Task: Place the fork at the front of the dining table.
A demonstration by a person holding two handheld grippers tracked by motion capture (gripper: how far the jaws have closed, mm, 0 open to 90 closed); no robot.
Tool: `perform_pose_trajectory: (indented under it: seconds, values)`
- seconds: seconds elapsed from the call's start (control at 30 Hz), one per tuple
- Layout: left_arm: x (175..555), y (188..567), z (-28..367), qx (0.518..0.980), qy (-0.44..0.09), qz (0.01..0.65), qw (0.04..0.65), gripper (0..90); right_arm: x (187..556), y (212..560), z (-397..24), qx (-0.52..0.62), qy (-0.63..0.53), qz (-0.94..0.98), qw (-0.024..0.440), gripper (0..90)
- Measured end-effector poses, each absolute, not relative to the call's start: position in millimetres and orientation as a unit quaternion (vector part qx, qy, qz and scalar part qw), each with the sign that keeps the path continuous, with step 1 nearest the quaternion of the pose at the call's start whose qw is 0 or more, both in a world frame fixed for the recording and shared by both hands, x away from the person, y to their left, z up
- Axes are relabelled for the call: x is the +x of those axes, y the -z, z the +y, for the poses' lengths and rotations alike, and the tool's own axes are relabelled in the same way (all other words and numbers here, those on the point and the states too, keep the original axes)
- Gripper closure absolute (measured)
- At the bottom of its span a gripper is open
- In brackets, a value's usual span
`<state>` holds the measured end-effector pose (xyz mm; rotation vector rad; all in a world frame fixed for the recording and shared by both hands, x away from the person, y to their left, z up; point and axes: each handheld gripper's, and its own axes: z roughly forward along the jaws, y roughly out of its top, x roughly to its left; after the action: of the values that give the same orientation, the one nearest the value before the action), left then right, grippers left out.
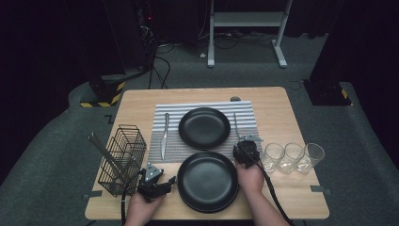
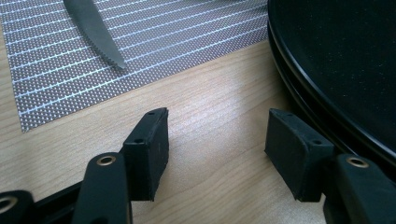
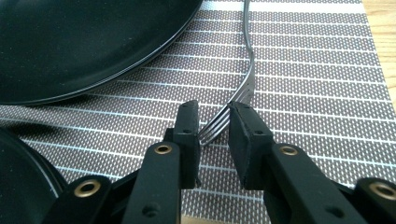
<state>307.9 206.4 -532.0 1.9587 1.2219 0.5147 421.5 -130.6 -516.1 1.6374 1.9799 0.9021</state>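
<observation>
The fork [image 3: 243, 88] lies on the striped mat [image 3: 317, 70] right of the far plate [image 3: 84, 42], its tines between the narrow jaws of the right gripper [image 3: 214, 122], w/ the left gripper [image 2: 215, 140] wide & empty, so a loose pinch on thin tines could let it slip.

The left tongs [image 2: 217, 154] gape over bare table [image 2: 215, 102]. Black plates [image 2: 336, 60] lie right. A knife [image 2: 95, 30] rests on the far mat [image 2: 154, 42].
</observation>
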Motion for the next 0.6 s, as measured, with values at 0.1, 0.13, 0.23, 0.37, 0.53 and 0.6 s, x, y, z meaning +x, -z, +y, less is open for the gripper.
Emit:
perform_pose_trajectory:
  seconds: [0.1,0.13,0.23,0.37,0.53,0.6]
  values:
    - [308.0,531.9,206.4,0.767,-0.201,0.478,0.378,39.7,418.7,515.8,-131.9,0.589,-0.327,0.708,0.211,76.3]
    - [308.0,531.9,206.4,0.767,-0.201,0.478,0.378,39.8,417.8,515.7,-132.7,0.59,-0.328,0.707,0.212,77.3]
    - [307.9,532.0,206.4,0.767,-0.201,0.478,0.378,39.7,415.5,516.2,-135.1,0.597,-0.334,0.699,0.208,79.0]
    - [307.9,532.0,206.2,0.766,-0.202,0.478,0.378,39.7,413.0,516.2,-136.6,0.598,-0.335,0.696,0.212,81.6]
    - [307.9,532.0,206.1,0.767,-0.202,0.478,0.378,39.7,411.6,515.6,-137.6,0.598,-0.335,0.694,0.219,84.5]
    - [307.9,532.0,206.1,0.766,-0.202,0.478,0.378,39.7,412.0,515.4,-138.1,0.598,-0.336,0.694,0.219,84.7]
